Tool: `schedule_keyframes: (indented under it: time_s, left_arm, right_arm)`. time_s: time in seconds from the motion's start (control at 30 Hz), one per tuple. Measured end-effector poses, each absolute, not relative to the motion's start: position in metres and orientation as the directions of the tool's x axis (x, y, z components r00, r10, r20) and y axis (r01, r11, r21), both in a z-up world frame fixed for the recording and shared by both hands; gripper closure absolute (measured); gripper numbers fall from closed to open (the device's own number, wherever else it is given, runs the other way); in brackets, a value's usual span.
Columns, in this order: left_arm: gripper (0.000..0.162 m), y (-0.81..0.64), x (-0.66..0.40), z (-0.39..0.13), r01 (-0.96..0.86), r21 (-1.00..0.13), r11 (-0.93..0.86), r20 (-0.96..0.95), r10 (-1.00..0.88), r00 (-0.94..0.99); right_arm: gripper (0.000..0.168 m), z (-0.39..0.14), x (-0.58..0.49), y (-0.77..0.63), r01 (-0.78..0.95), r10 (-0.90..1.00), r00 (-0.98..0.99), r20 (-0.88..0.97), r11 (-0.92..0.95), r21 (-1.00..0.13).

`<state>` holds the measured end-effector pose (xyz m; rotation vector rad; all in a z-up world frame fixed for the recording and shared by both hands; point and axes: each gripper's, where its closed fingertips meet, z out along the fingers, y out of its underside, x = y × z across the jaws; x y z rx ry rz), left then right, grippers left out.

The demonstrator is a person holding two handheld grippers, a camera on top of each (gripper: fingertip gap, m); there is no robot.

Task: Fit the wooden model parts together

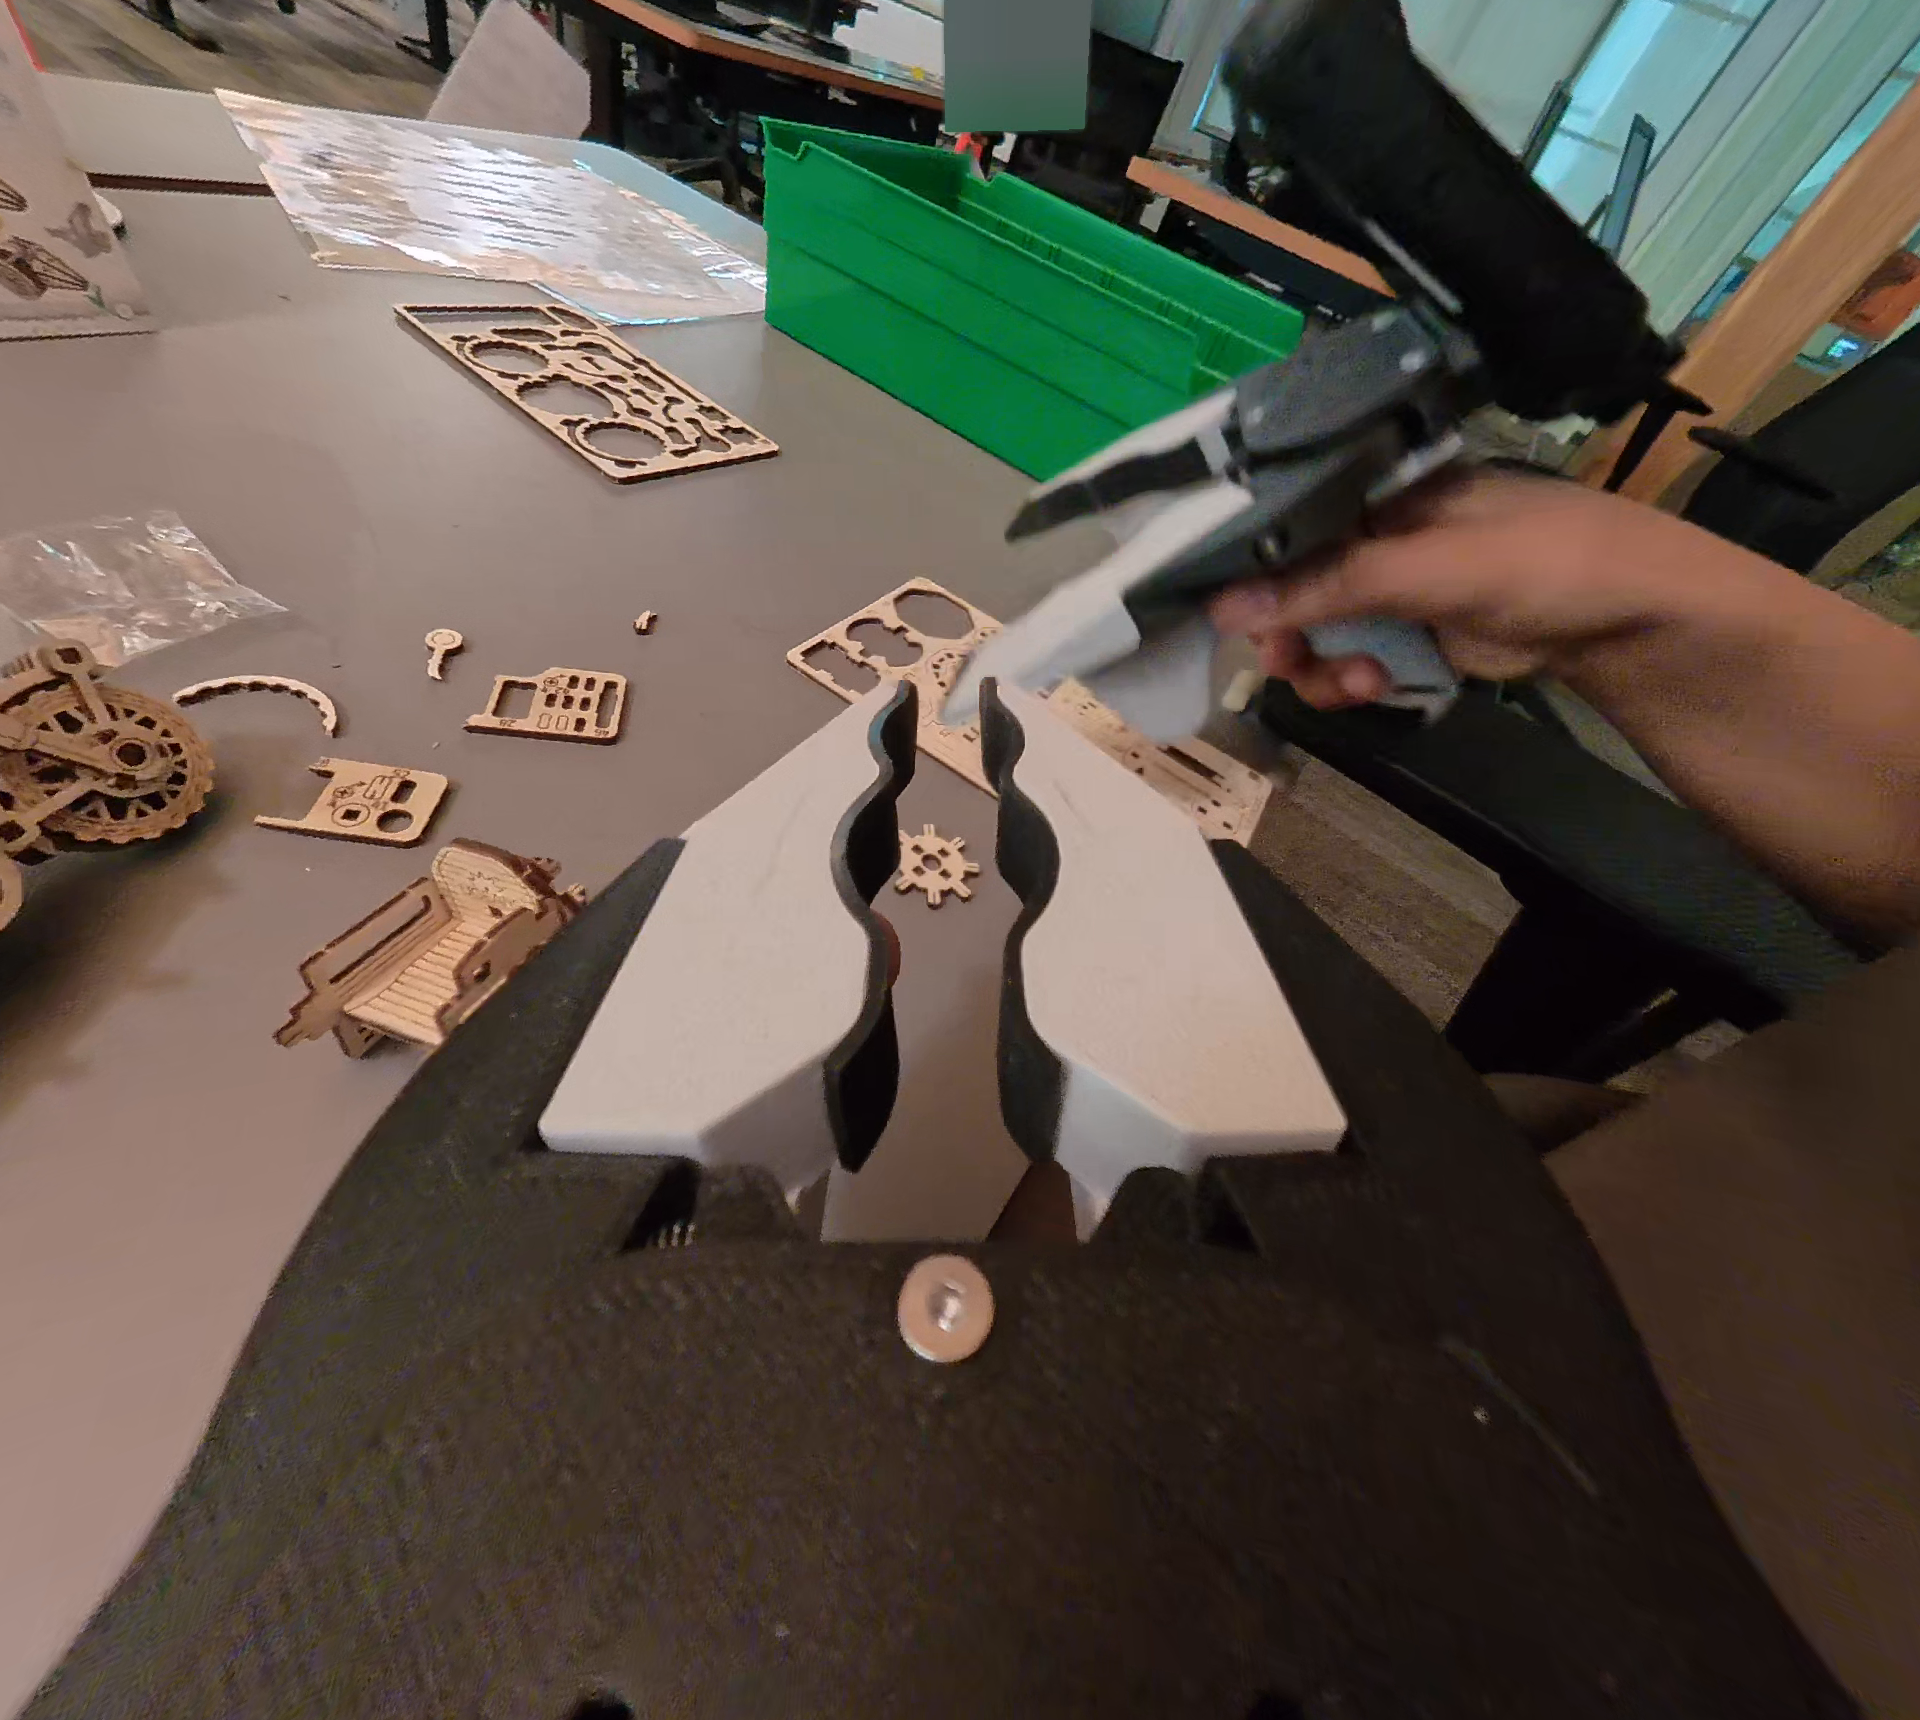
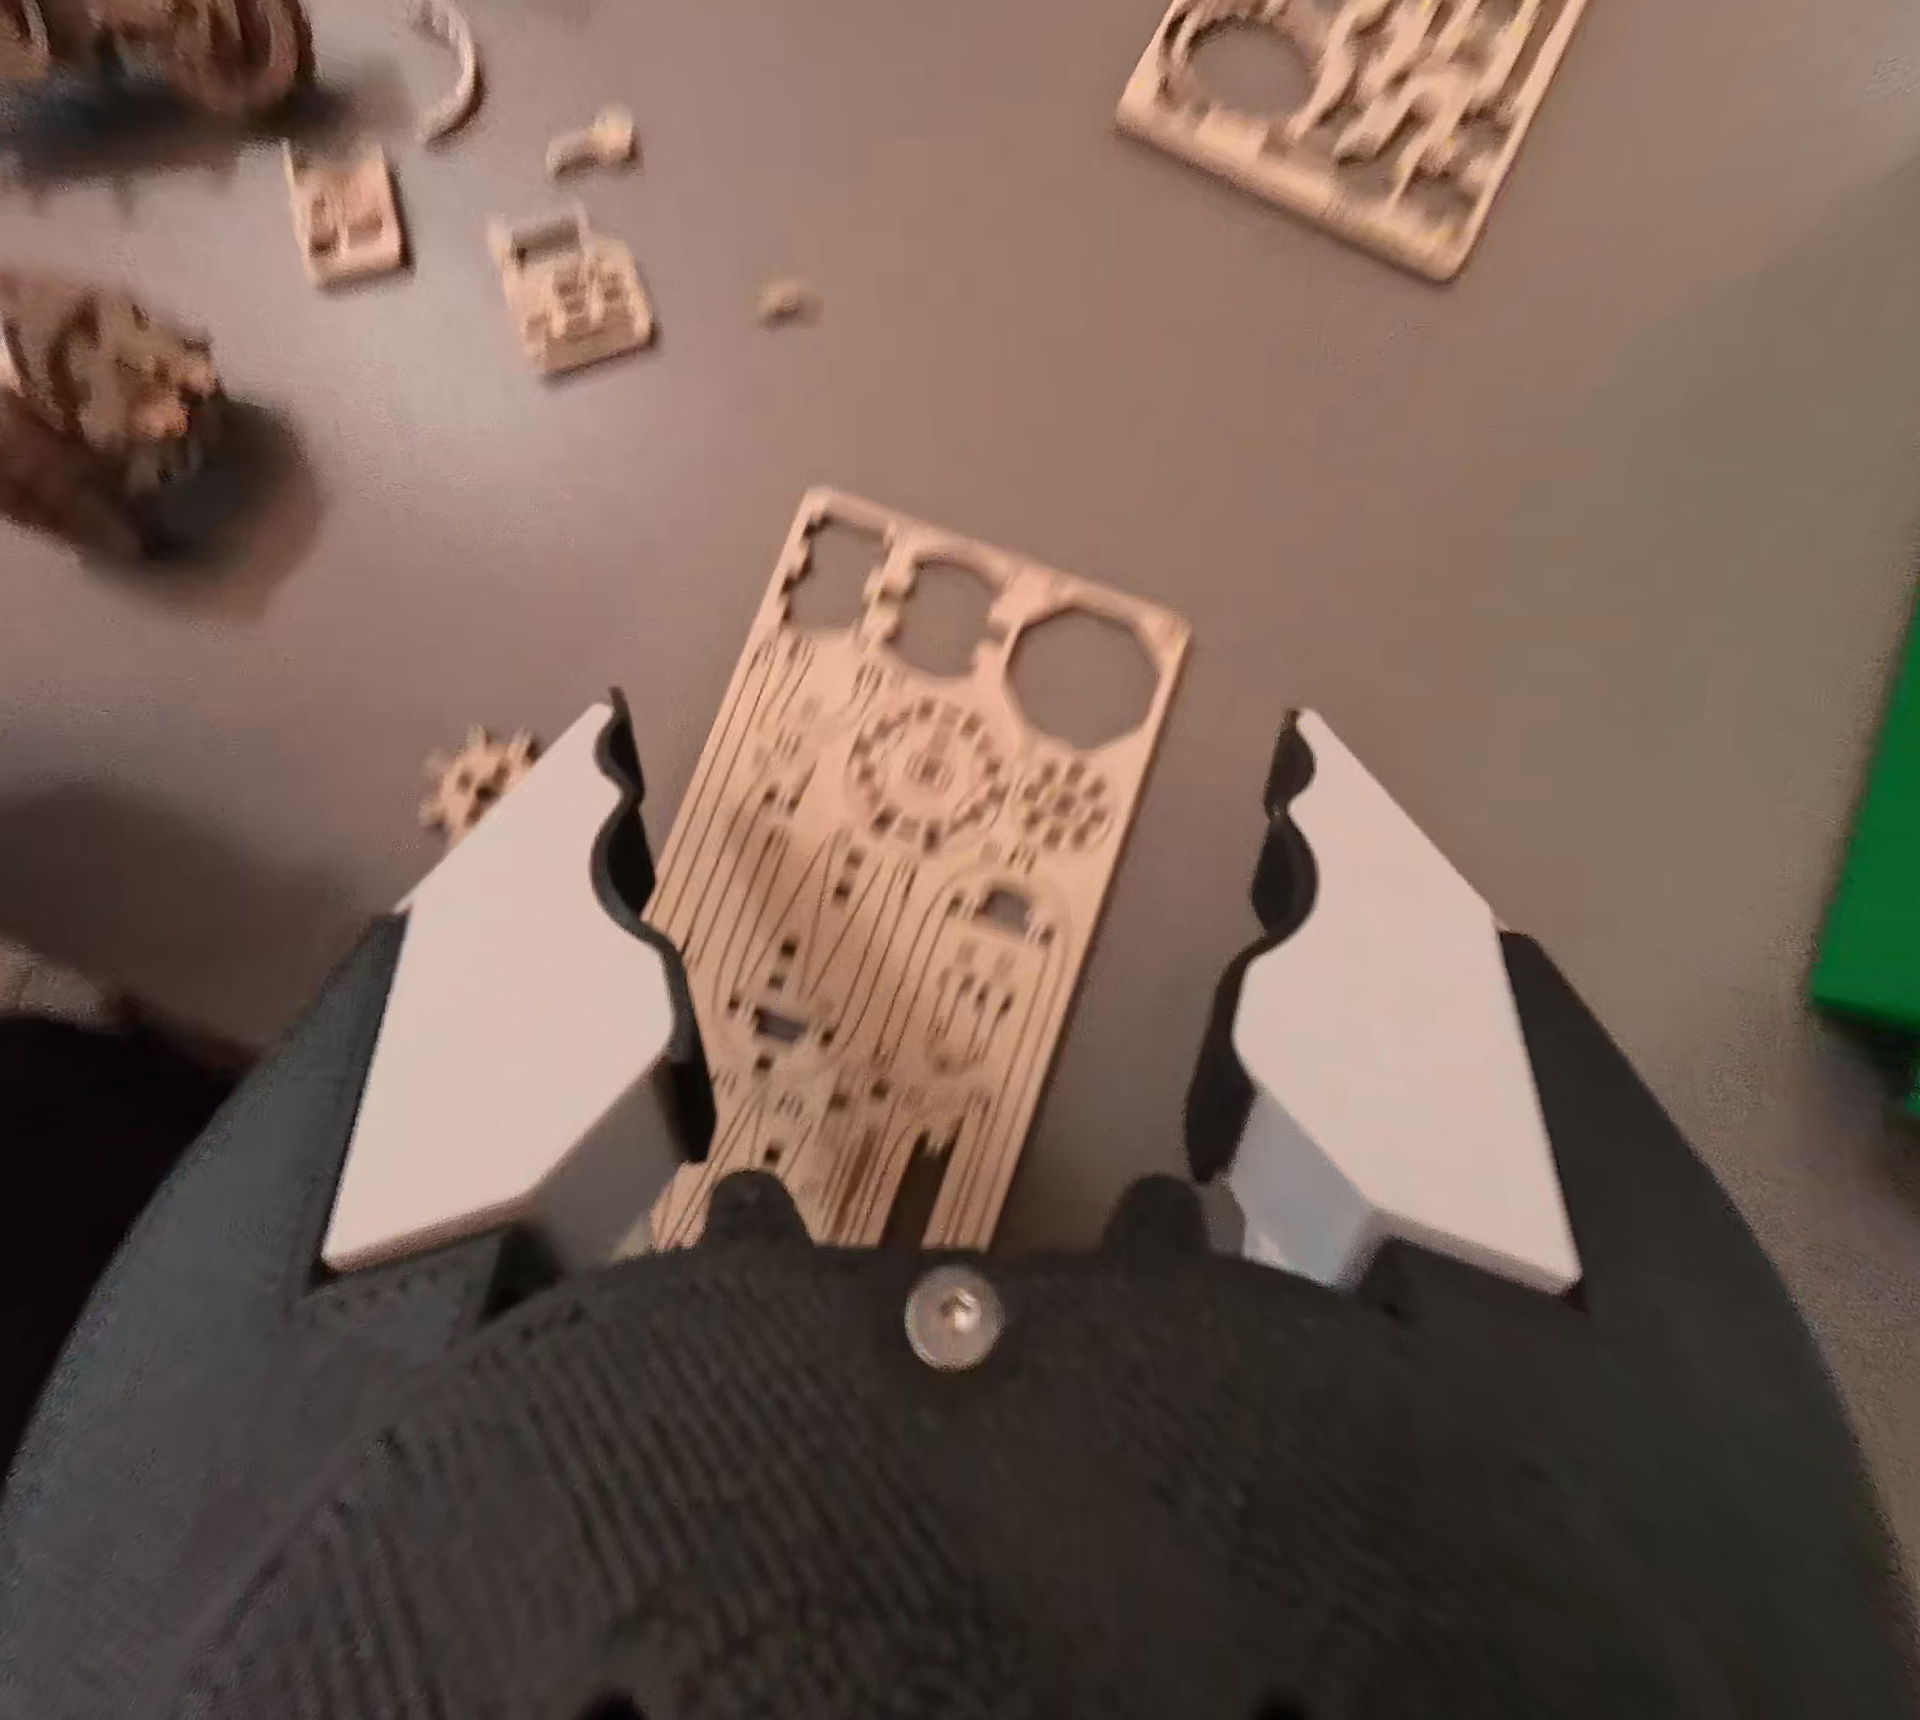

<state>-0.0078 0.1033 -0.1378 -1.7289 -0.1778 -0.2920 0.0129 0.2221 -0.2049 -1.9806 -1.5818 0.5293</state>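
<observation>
Item 1: my left gripper [image 1: 948,702], held low over the grey table [image 1: 260,444]. Its jaws stand nearly together with only a narrow gap at the tips, and nothing sits between them. A small wooden gear [image 1: 935,865] lies flat on the table and shows through that gap.

Item 2: my right gripper [image 2: 951,720], jaws spread wide and empty, hanging above a partly punched wooden sheet [image 2: 914,839] that lies flat near the table's edge. In the left wrist view I see this gripper [image 1: 997,600] from the side, a hand [image 1: 1475,590] around its grip, blurred.

Item 3: loose parts on the table, left of the sheet: a slotted plate [image 1: 551,704], a second plate [image 1: 358,806], a curved toothed strip [image 1: 265,696], a small key-shaped piece [image 1: 444,647] and a tiny offcut [image 1: 645,622]. All lie apart from one another.

Item 4: built-up assemblies: a seat-like section [image 1: 436,943] nearest me, and a wheeled section with a large gear [image 1: 94,761] at the left edge.

Item 5: a second sheet, mostly emptied [image 1: 587,387], farther back, well apart from the first.

Item 6: a green bin [image 1: 997,309] at the far right of the table, clear plastic wrap [image 1: 114,574] at the left, and a larger clear bag [image 1: 478,205] behind.

The right wrist view is blurred; fine detail there I cannot tell.
</observation>
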Motion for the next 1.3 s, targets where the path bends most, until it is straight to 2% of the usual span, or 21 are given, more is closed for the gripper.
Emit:
schedule_keyframes:
  time_s: [0.13, 0.2, 0.47, 0.53, 0.57, 0.83, 1.07, 1.1, 1.17, 1.3]
  left_arm:
    - [0.154, 0.105, -0.001, -0.137, 0.270, -0.945, -0.183, 0.285, -0.063, 0.956]
    - [0.154, 0.105, 0.001, -0.137, 0.249, -0.951, -0.185, 0.264, -0.062, 0.963]
    - [0.154, 0.104, 0.003, -0.136, 0.236, -0.955, -0.179, 0.251, -0.067, 0.966]
    - [0.154, 0.103, 0.003, -0.135, 0.225, -0.958, -0.176, 0.240, -0.066, 0.969]
    - [0.154, 0.103, 0.003, -0.135, 0.217, -0.960, -0.175, 0.232, -0.064, 0.971]
    - [0.154, 0.103, -0.005, -0.136, 0.247, -0.953, -0.174, 0.258, -0.046, 0.965]
    - [0.154, 0.104, -0.001, -0.136, 0.288, -0.941, -0.178, 0.304, -0.067, 0.950]
    - [0.154, 0.104, 0.000, -0.136, 0.294, -0.939, -0.178, 0.310, -0.071, 0.948]
    - [0.154, 0.105, 0.001, -0.136, 0.285, -0.942, -0.180, 0.300, -0.068, 0.951]
    - [0.154, 0.104, 0.000, -0.134, 0.244, -0.955, -0.170, 0.256, -0.057, 0.965]
  right_arm:
    - [0.041, -0.230, 0.024, 0.206, 0.808, 0.979, 0.200, 0.041, -0.142, -0.572]
    - [0.045, -0.231, 0.018, 0.210, 0.789, 0.972, 0.236, -0.004, -0.194, -0.583]
    - [0.073, -0.227, -0.018, 0.257, 0.727, 0.950, 0.312, 0.007, -0.234, -0.645]
    - [0.090, -0.225, -0.030, 0.268, 0.719, 0.949, 0.315, 0.007, -0.234, -0.654]
    - [0.093, -0.225, -0.034, 0.272, 0.725, 0.950, 0.311, 0.005, -0.234, -0.648]
    - [0.067, -0.194, 0.000, 0.239, 0.712, 0.962, 0.266, -0.056, -0.235, -0.662]
    - [0.077, -0.220, 0.053, 0.202, 0.837, 0.985, 0.170, 0.041, -0.123, -0.533]
    - [0.079, -0.224, 0.049, 0.201, 0.833, 0.985, 0.173, 0.015, -0.139, -0.536]
    - [0.095, -0.223, 0.040, 0.209, 0.817, 0.981, 0.194, 0.002, -0.160, -0.554]
    - [0.093, -0.223, 0.020, 0.227, 0.820, 0.986, 0.164, 0.005, -0.134, -0.557]
